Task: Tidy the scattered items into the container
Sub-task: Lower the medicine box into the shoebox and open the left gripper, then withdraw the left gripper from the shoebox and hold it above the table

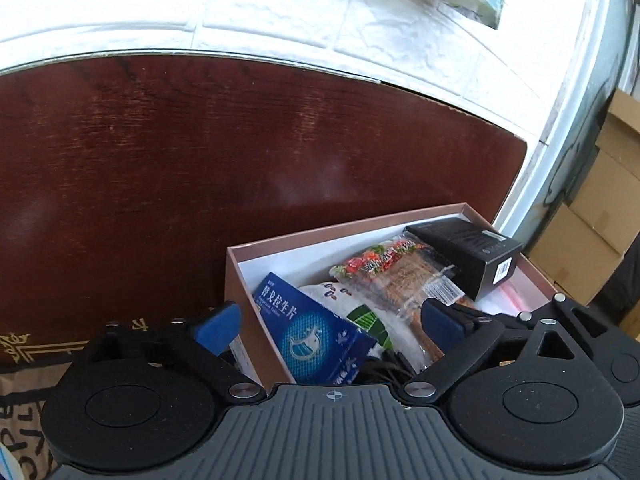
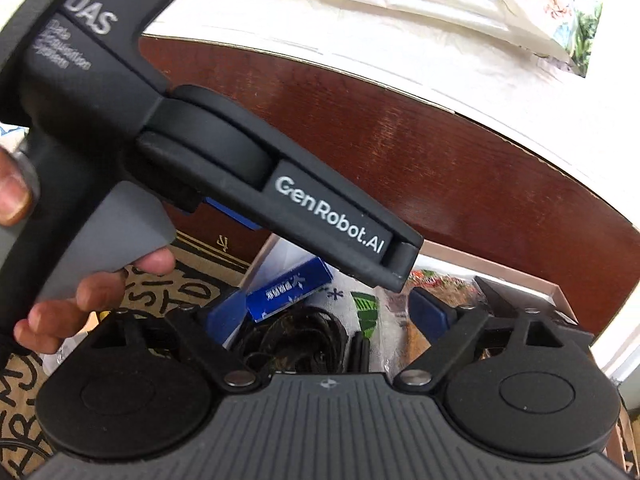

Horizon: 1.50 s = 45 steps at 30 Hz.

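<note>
1. Dark reddish wood forms the tabletop (image 1: 168,168), which runs back to a white brick-pattern wall (image 1: 280,12).
2. A pink-rimmed, white-lined box (image 1: 234,276) sits at the table's near right corner and serves as the container.
3. Inside it, a blue medicine carton (image 1: 316,332) printed with white Chinese characters leans against the left wall.
4. Beside the carton lies a white packet (image 1: 340,300) with a green mark, and a clear snack bag (image 1: 396,276) with a red floral header rests across it.
5. A black rectangular carton (image 1: 476,252) is propped on the box's far right corner, its barcode end facing the camera.
6. A tangled black cable (image 2: 296,340) lies at the near end of the box, seen from the right wrist.
7. The left gripper (image 1: 332,324) hangs over the box's near left edge with its blue pads spread wide, nothing between them; one pad is outside the wall, the other above the snack bag.
8. The right gripper (image 2: 332,312) is likewise released, its fingers apart above the cable and packets, gripping nothing.
9. From the right wrist, a hand (image 2: 84,292) is curled around the grey trigger of the left tool, which crosses that view diagonally.
10. Brown cardboard boxes (image 1: 600,220) are stacked beyond the table, at right.
</note>
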Tool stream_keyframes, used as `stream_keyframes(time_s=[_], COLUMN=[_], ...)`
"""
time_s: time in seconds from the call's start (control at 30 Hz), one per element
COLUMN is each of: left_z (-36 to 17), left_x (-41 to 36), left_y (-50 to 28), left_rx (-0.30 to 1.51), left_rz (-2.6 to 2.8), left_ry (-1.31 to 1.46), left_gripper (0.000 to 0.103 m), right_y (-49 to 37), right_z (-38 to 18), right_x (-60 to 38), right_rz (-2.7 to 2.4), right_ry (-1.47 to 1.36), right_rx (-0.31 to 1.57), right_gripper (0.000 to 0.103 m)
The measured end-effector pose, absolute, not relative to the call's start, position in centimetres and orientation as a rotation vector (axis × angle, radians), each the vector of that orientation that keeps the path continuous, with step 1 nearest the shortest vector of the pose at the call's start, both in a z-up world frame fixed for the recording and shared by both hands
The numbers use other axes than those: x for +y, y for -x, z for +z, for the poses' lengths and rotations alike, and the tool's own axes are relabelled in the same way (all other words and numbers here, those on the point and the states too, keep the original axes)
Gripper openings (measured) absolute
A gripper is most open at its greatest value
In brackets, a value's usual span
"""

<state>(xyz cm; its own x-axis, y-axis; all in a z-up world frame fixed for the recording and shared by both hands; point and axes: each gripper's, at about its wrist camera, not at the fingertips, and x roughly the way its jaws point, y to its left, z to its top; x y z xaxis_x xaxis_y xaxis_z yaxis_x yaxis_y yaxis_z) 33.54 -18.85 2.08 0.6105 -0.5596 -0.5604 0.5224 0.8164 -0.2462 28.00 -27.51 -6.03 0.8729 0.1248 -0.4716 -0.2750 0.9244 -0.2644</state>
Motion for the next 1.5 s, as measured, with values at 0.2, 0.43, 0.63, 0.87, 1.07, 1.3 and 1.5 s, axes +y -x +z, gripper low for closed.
stream_keyframes(time_s=[0.2,0.43,0.63,0.87,1.07,1.3,1.5], left_z=[2.2,3.3,4.8,6.5,5.9,4.3,3.8], left_x=[-18.7,-18.3,-18.1,-17.8,-18.2,-18.2,-17.9], left_y=[-32.0,-29.6,-25.9,-19.6,-13.9,-8.4,-5.3], left_rx=[0.659,0.633,0.58,0.51,0.486,0.504,0.537], left_rz=[-0.625,-0.624,-0.604,-0.587,-0.57,-0.563,-0.577], left_ry=[0.028,0.005,-0.038,-0.065,-0.114,-0.104,-0.093], left_gripper=[0.103,0.103,0.103,0.103,0.103,0.103,0.103], right_y=[-27.3,-25.4,-22.7,-17.4,-12.6,-5.3,-3.0], right_z=[-6.7,-5.9,-4.9,-4.1,-4.1,-5.2,-6.0], right_x=[-28.2,-29.1,-29.6,-31.3,-33.7,-35.1,-34.9], right_rz=[0.2,0.192,0.18,0.132,0.077,-0.009,-0.001], right_ry=[0.285,0.305,0.276,0.213,0.156,0.122,0.139], right_rx=[0.487,0.462,0.431,0.39,0.362,0.389,0.4], right_gripper=[0.102,0.103,0.103,0.103,0.103,0.103,0.103])
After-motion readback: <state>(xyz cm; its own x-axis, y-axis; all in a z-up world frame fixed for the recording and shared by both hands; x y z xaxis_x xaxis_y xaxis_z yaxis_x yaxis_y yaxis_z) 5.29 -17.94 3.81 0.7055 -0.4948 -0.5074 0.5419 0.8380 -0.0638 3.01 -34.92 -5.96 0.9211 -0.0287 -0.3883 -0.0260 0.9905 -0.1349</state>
